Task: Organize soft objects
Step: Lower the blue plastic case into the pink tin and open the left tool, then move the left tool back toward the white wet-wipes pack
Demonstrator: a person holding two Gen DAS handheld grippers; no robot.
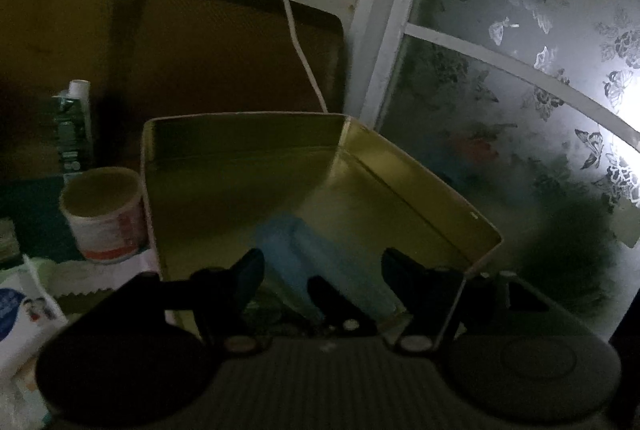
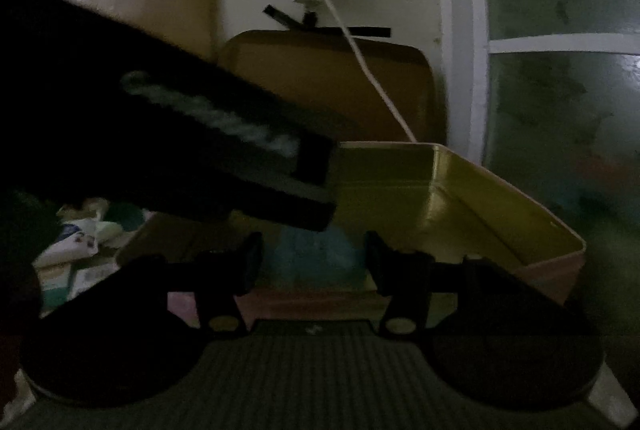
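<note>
Beside the gold tin [image 1: 248,166], a white tub [image 1: 105,214] stands close

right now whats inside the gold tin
A light blue soft bundle lies on the floor of the gold tin, near its front. The left gripper covers the front strip, so anything more there is hidden.

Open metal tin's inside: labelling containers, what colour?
Gold inside the open metal tin, clearest in the left wrist view.
</note>
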